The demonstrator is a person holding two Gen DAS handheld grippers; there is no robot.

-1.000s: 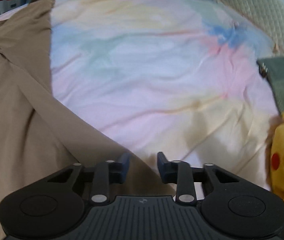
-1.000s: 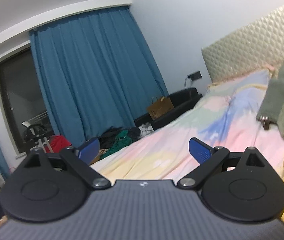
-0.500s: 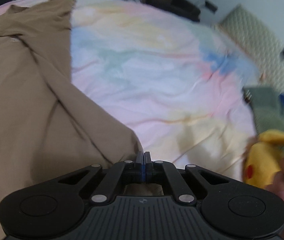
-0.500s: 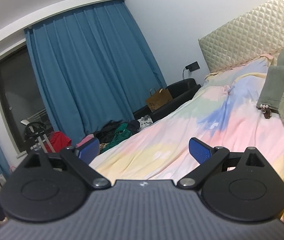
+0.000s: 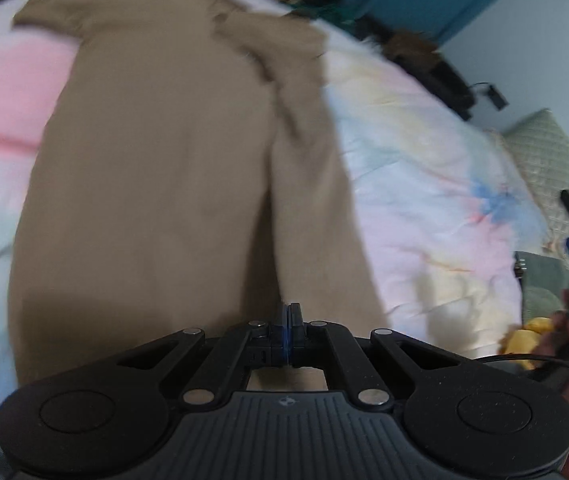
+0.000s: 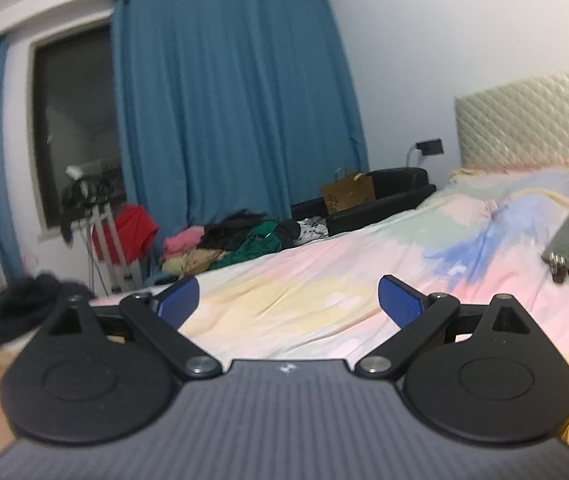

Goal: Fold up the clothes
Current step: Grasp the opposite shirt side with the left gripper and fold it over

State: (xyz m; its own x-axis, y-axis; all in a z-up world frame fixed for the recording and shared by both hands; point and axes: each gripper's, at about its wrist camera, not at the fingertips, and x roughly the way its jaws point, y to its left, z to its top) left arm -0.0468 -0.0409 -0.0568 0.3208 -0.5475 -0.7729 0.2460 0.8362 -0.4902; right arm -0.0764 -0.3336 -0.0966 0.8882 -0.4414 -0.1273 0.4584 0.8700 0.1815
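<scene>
**Thin pinch on the shirt edge, nothing backing it up**

The left gripper (image 5: 287, 320) is clamped tight, its pads pressed together at the near edge of the tan shirt (image 5: 156, 184). From the way a long strip of cloth rises from the grip and lies over the body of the shirt, the gripper seems to hold that edge, though the bite itself sits hidden behind the fingers. The shirt lies spread along the bed (image 5: 424, 168), its far end toward the clothes pile (image 6: 220, 244) by the curtain (image 6: 236, 100), with one side panel doubled inward along a lengthwise crease.

The right gripper (image 6: 288, 300) has its jaws wide apart and holds nothing; it hangs above the bed, looking across the room, well apart from the shirt.

The risks, as I judge them:

- The bite looks shallow. A quick pull could slip the cloth out, and the panel would fall in a skewed heap.
- Only one point is held. The far end of the panel is free, so it may drag, twist or bunch near the collar instead of following.
- The left view is blurred, so the crease line is hard to judge; a fold laid now could run crooked.
- The soft sheet may ruck up under the shirt.
- The yellow toy (image 5: 532, 332) sits near the right side, in the way of a wide sweep.
</scene>
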